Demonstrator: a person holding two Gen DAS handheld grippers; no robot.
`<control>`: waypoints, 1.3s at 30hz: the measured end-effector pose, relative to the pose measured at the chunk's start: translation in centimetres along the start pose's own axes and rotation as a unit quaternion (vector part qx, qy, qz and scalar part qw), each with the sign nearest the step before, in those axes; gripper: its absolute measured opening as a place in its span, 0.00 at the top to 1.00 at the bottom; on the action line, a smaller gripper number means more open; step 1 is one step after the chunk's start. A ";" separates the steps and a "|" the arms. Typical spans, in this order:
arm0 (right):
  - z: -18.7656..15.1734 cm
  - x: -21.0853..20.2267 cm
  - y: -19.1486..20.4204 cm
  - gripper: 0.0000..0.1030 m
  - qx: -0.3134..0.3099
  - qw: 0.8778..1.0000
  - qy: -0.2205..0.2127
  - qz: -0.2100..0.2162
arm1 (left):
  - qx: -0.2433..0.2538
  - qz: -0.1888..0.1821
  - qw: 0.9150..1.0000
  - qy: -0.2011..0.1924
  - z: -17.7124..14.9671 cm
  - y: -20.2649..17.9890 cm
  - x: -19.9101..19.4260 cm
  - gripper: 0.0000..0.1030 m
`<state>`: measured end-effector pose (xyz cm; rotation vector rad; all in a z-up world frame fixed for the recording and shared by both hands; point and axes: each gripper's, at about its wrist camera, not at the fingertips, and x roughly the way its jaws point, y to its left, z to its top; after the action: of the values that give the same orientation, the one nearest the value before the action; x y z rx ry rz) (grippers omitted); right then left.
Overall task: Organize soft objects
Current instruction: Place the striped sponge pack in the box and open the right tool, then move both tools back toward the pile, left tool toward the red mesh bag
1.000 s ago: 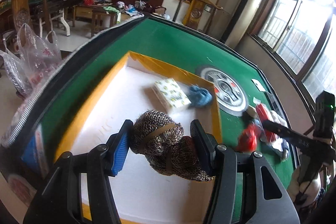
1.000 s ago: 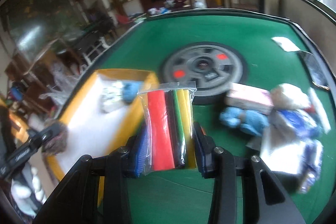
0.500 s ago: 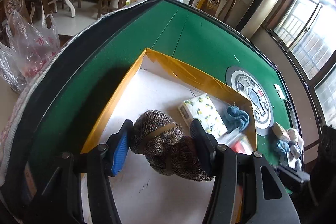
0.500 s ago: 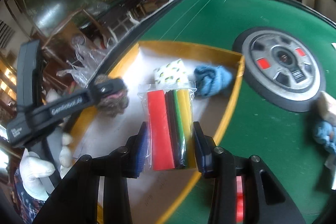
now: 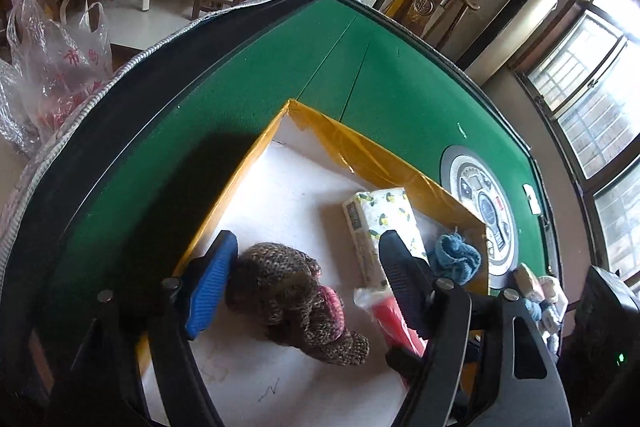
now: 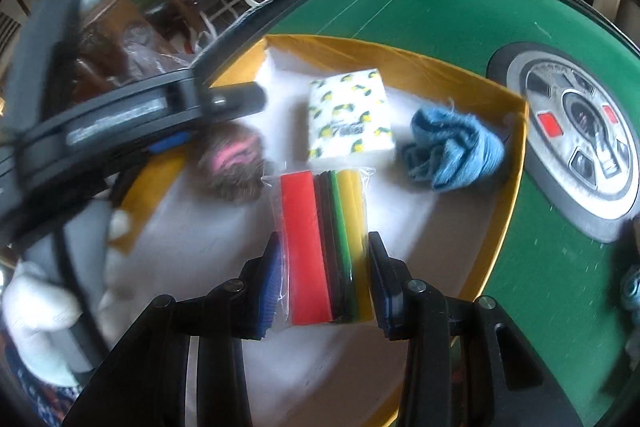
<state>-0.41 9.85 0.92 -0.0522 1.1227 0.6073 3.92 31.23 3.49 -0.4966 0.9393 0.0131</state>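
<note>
Over on the far left of the left wrist view, a crinkled plastic bag (image 5: 60, 67) off the table's edge, then green felt table (image 5: 280, 75) sweeping across. Down into the yellow-walled tray (image 5: 360, 151) with its white floor: left gripper (image 5: 304, 275) standing wide, jaws just been opening, blue pad touching or just beside one flank of the brown knitted bundle (image 5: 288, 291) and the other finger clear of it. Bundle between the fingers, lying on the tray floor near the left wall, a streak of pink showing through the knit. Next along, the lemon-print tissue pack (image 5: 384, 223) flat on the white floor, partly behind the right-hand finger. Beyond that, a ball of blue yarn (image 5: 456, 261) tucked by the tray's right wall, and past the wall a round grey dial (image 5: 480, 211) set in the felt. From the right wrist view, same order: left gripper blurred at the left edge over the bundle, a white-gloved hand (image 6: 40, 311) beneath it (very soft focus there). Centre, right gripper (image 6: 322, 279) clamped narrow on a clear bag of coloured foam strips (image 6: 320, 247), red, dark, green, yellow, held over the tray's white floor. Whether the bag's far end touches the floor, cannot tell. Loose soft things at the far right edge, too blurred to name.
</note>
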 end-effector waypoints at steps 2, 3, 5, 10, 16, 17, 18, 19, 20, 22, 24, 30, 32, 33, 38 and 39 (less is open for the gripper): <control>0.6 0.2 -0.2 0.65 0.000 1.000 0.001 0.001 | -0.011 -0.015 1.000 -0.011 -0.2 0.2 -1.2 0.29; 0.9 0.4 -0.1 0.65 0.000 1.000 0.004 0.006 | -0.013 -0.023 0.999 -0.022 -0.3 0.2 -2.2 0.29; 1.2 1.1 0.2 0.65 -0.004 1.000 0.010 0.004 | -0.004 -0.036 0.998 -0.043 -0.7 -0.3 -4.0 0.29; 1.8 1.8 0.6 0.46 0.005 1.000 0.007 0.023 | 0.000 -0.071 0.994 -0.080 -2.2 -0.5 -8.2 0.29; 0.9 -4.2 -3.1 0.38 0.036 0.996 -0.055 0.062 | -0.016 -0.120 0.989 -0.085 -5.5 -0.6 -11.2 0.26; 0.4 -5.5 -4.2 0.34 0.040 0.995 -0.068 0.055 | -0.018 -0.130 0.988 -0.083 -6.1 -0.8 -11.5 0.25; -0.2 -7.2 -5.9 0.34 0.051 0.994 -0.085 0.040 | -0.020 -0.139 0.987 -0.081 -6.9 -1.0 -11.6 0.24; -0.9 -8.4 -7.3 0.33 0.060 0.993 -0.097 0.029 | -0.021 -0.146 0.986 -0.079 -7.9 -1.5 -11.7 0.24; -1.4 -9.3 -8.7 0.33 0.071 0.992 -0.106 0.015 | -0.021 -0.153 0.985 -0.076 -8.6 -1.9 -11.7 0.24; -2.7 -11.1 -11.9 0.33 0.095 0.988 -0.120 -0.023 | -0.014 -0.162 0.985 -0.065 -10.1 -3.0 -11.3 0.24; -4.0 -11.9 -14.9 0.33 0.123 0.984 -0.120 -0.053 | 0.001 -0.167 0.985 -0.052 -11.4 -4.4 -10.7 0.23; -7.5 -14.0 -20.6 0.33 0.176 0.974 -0.118 -0.078 | 0.091 -0.177 0.980 0.002 -14.2 -10.7 -8.7 0.24; -8.4 -15.0 -22.1 0.33 0.185 0.972 -0.124 -0.076 | 0.109 -0.177 0.978 0.014 -15.0 -12.1 -8.4 0.24; -8.7 -15.3 -22.4 0.33 0.189 0.971 -0.128 -0.076 | 0.114 -0.177 0.977 0.019 -15.4 -12.4 -8.2 0.24; -9.8 -17.4 -24.2 0.33 0.198 0.964 -0.156 -0.082 | 0.128 -0.167 0.977 0.031 -16.7 -13.6 -7.8 0.24; -9.9 -17.3 -24.5 0.33 0.196 0.965 -0.157 -0.076 | 0.127 -0.163 0.978 0.035 -16.8 -13.7 -7.5 0.24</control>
<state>-1.88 -21.45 4.94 0.2885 0.9019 0.2358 -10.44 13.60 6.61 -0.4110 0.9025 -0.4195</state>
